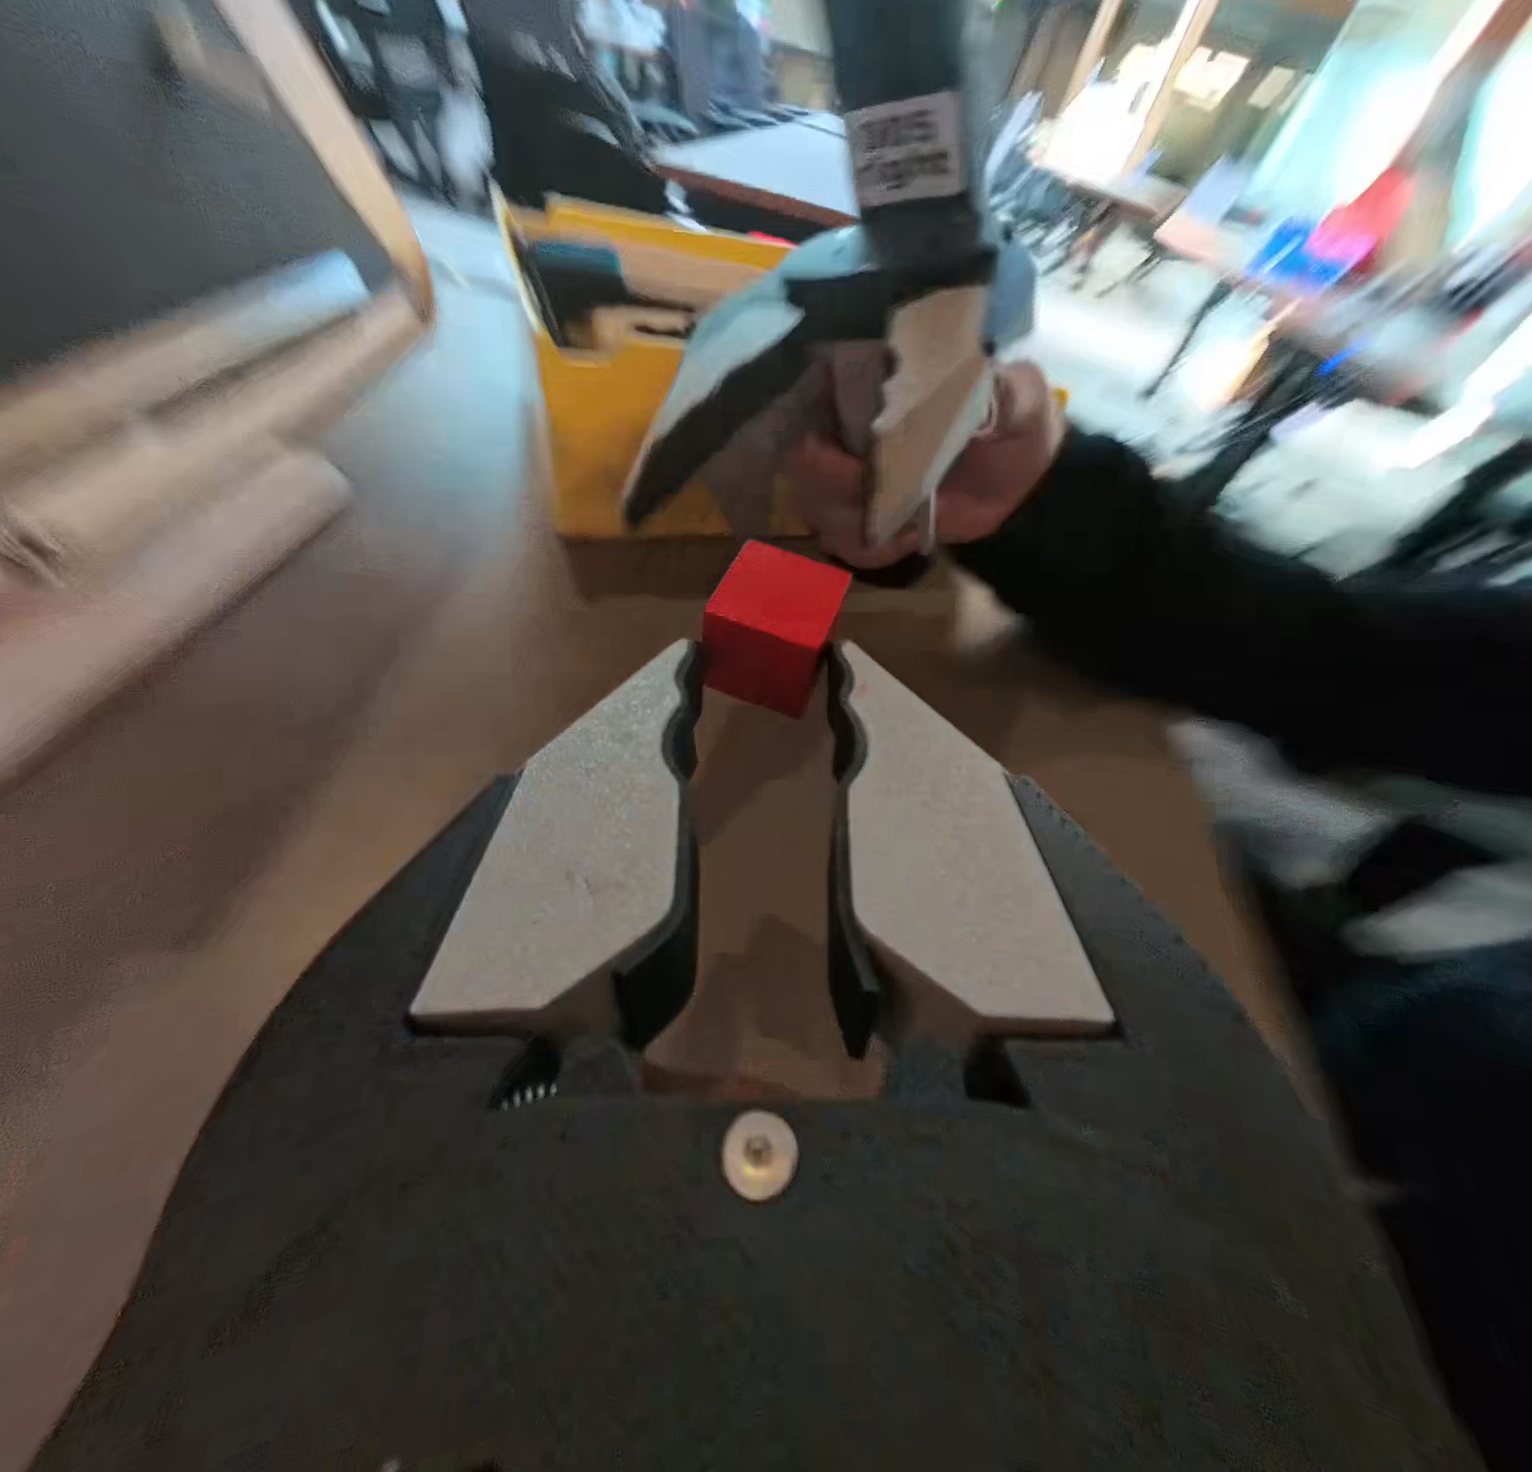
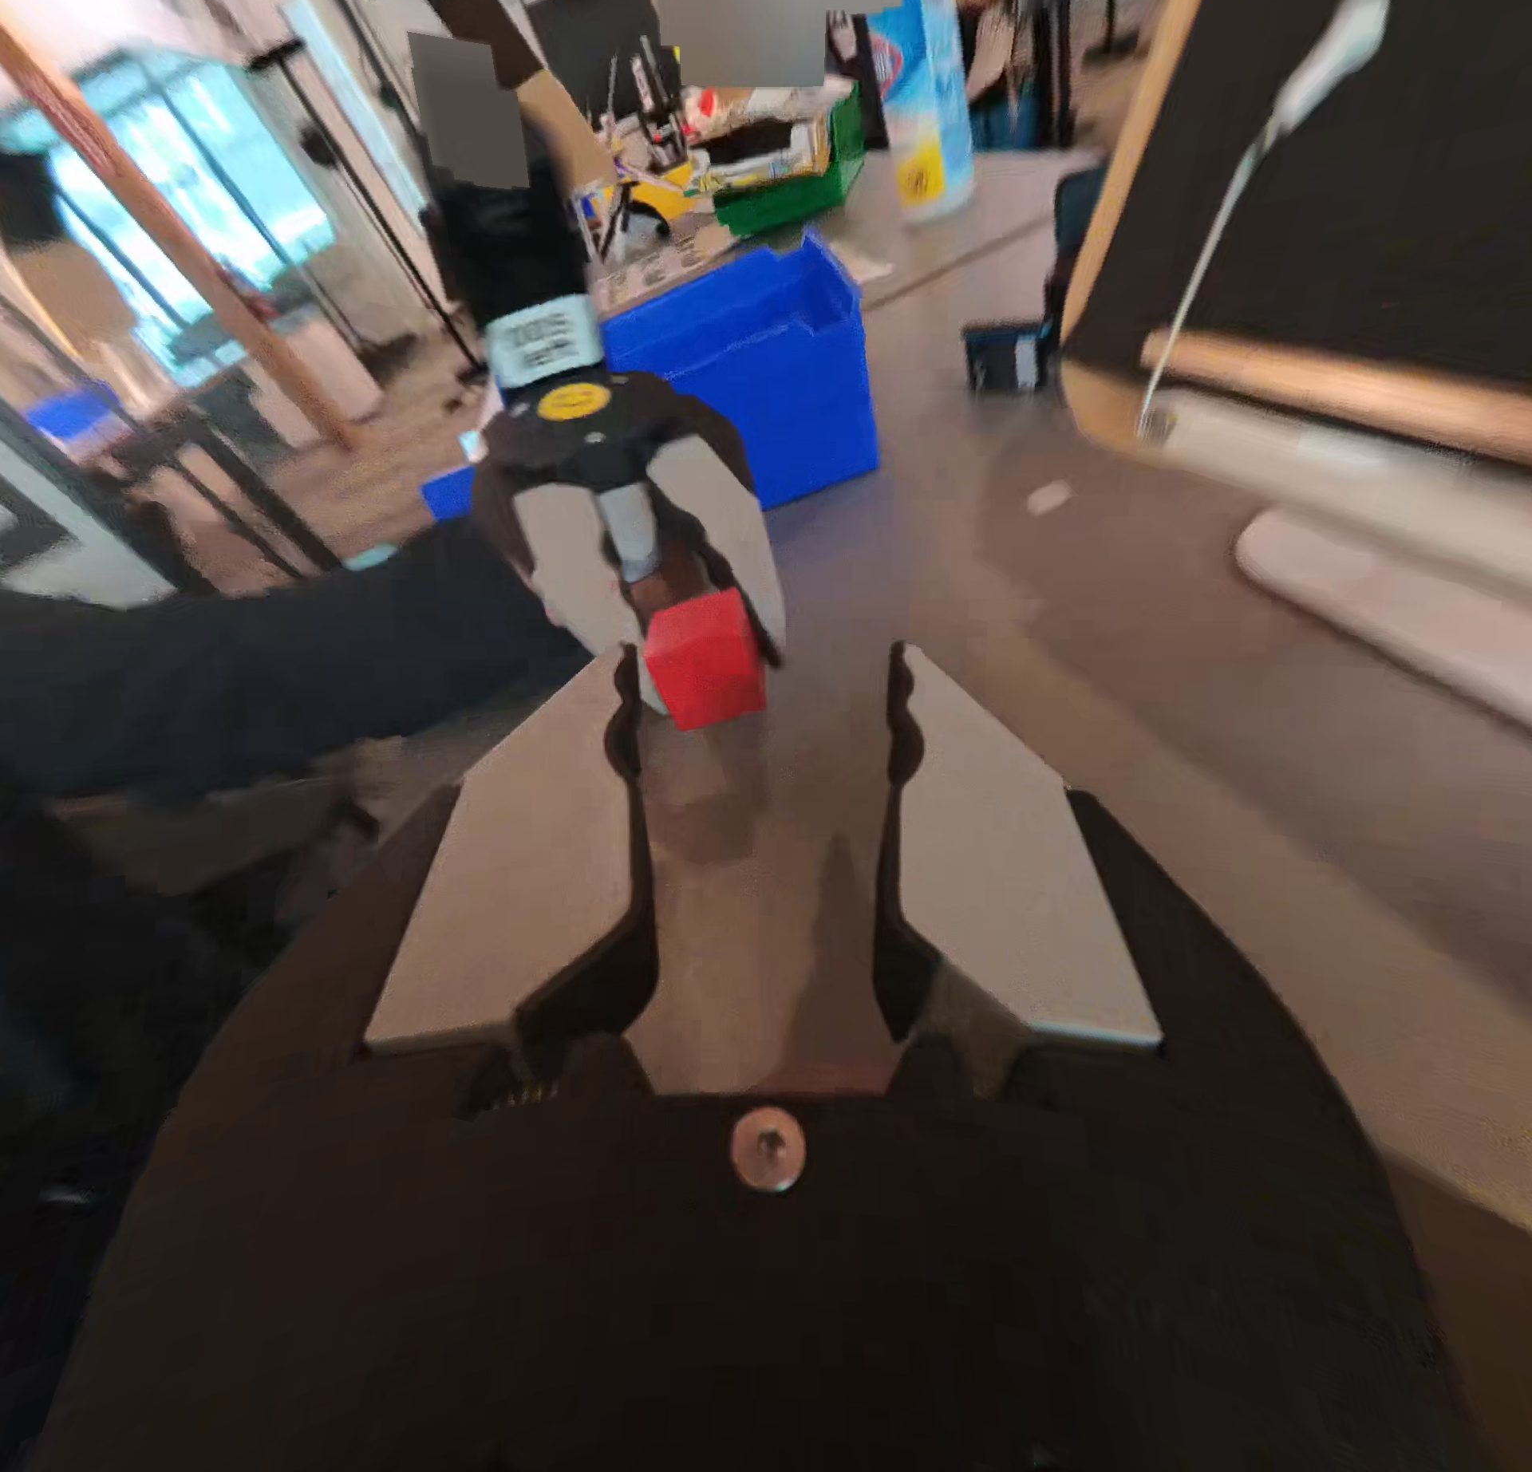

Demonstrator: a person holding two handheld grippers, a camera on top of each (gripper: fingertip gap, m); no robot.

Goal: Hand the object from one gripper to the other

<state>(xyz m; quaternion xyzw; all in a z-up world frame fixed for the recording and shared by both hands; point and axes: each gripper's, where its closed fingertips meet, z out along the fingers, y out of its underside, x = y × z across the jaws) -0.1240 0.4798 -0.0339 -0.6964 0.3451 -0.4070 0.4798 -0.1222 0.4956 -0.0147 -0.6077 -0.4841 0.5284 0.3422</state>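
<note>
Between the tips of the left tool (image 1: pixel 764 660), in the left wrist view, a red cube (image 1: pixel 775 626) is clamped w/ both fingers pressed on its sides, above the brown bench (image 1: pixel 398 769). Just beyond the cube, the right tool (image 1: pixel 771 512) is seen, spread wide, w/ a yellow bin (image 1: pixel 613 404) behind it.

From the right wrist view, the right tool (image 2: pixel 763 661) is seen parted and empty. The cube (image 2: pixel 705 660) is found just ahead, nearer its left finger, gripped by the left tool (image 2: pixel 719 670). A blue bin (image 2: pixel 746 363) is seen beyond.
</note>
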